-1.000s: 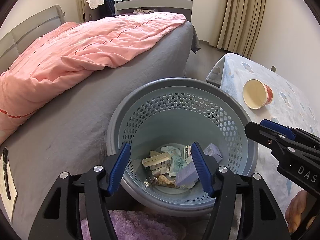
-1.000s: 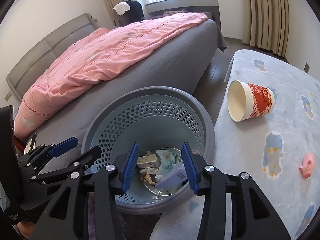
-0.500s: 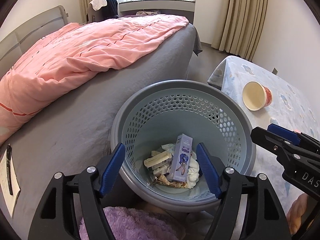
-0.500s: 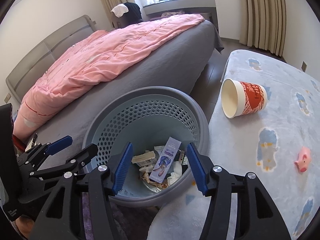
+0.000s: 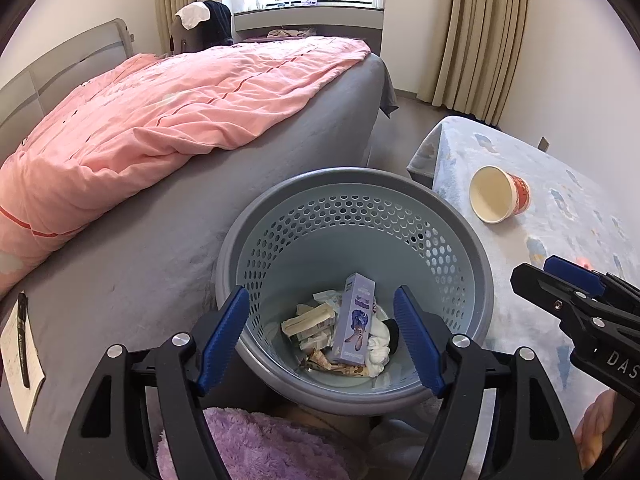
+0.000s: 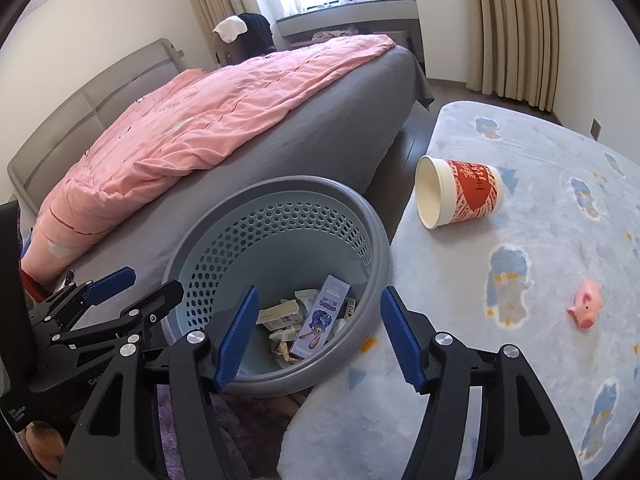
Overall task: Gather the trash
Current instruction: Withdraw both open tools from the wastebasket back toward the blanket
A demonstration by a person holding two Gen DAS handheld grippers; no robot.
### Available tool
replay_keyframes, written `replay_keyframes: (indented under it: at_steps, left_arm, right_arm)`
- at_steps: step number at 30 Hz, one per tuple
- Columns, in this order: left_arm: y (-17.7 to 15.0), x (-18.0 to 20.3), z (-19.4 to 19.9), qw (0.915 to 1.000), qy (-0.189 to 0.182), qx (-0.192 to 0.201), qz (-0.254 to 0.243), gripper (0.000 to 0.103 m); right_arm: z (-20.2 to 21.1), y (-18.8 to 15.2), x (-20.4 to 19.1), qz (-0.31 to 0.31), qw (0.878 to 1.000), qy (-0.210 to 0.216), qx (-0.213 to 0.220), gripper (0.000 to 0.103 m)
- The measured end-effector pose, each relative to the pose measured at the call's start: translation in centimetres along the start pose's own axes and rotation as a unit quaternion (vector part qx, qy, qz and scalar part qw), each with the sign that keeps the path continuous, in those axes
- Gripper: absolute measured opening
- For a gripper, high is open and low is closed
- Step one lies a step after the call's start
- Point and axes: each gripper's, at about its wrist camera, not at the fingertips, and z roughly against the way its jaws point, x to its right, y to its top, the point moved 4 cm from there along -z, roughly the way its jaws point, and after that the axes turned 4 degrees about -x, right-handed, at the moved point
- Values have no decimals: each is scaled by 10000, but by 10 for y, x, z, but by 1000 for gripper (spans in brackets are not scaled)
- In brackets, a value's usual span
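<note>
- The left gripper [image 5: 322,334], black with blue pads, is hovering released above the round grey-blue perforated plastic basket [image 5: 478,280], its jaws spread wide and holding nothing.
- The right gripper [image 6: 316,334] is likewise hanging released over the near rim of the basket [image 6: 376,248], jaws wide apart and empty.
- A tall lilac cardboard box with a cartoon rabbit [image 5: 356,320] is lying between the left gripper's pads, down at the basket's bottom, leaning on crumpled wrappers and white tissue [image 5: 310,320].
- A red-and-white paper cup [image 6: 456,192] is lying on its side on the pale blue fleece-covered bench [image 6: 540,240], ahead and right of the right gripper, well apart from it.
- A small pink rubber pig [image 6: 586,304] is sitting on the bench to that gripper's right.
</note>
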Motion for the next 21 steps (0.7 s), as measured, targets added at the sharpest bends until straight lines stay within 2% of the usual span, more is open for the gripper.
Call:
replay_keyframes:
  at_steps: [21]
  left_arm:
    - [-18,71,16,9985,-310,-16,-452,72]
  right_arm:
    - [41,-27,61,-433,9986,-236,169,63]
